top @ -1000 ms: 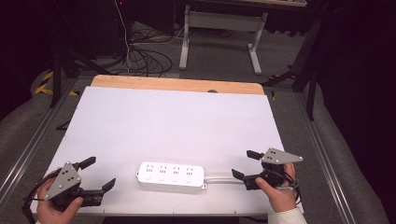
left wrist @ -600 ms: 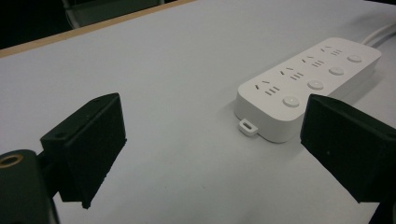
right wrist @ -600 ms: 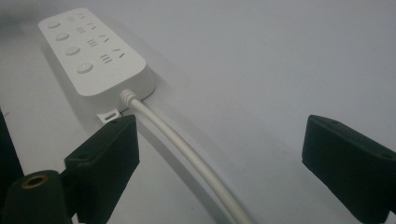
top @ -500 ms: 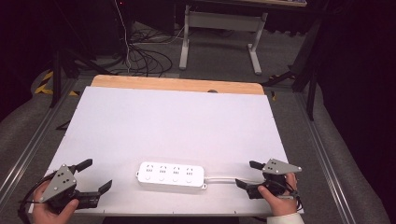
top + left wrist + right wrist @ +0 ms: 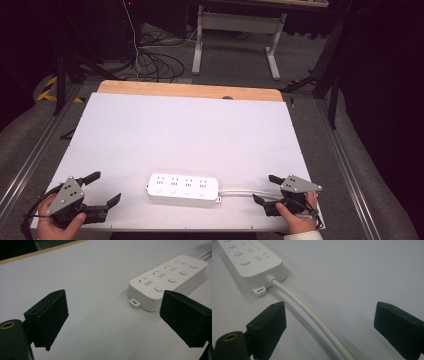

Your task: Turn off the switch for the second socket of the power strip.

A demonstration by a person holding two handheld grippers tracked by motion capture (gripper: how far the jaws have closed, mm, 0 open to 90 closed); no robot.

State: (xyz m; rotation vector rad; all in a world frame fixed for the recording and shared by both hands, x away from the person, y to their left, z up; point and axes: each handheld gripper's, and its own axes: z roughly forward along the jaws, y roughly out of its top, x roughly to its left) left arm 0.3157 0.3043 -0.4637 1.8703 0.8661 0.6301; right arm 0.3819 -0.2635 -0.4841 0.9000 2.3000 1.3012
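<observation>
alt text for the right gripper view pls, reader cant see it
A white cord runs from the end of a white power strip at top left, down across a white table and between the two black jaws of the open right claw. The jaws stand wide apart, one on each side of the cord, not touching it.

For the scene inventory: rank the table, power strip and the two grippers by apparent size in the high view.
1. Table, largest.
2. Power strip.
3. Left gripper and right gripper: they look about alike, so no ranking between them.
</observation>
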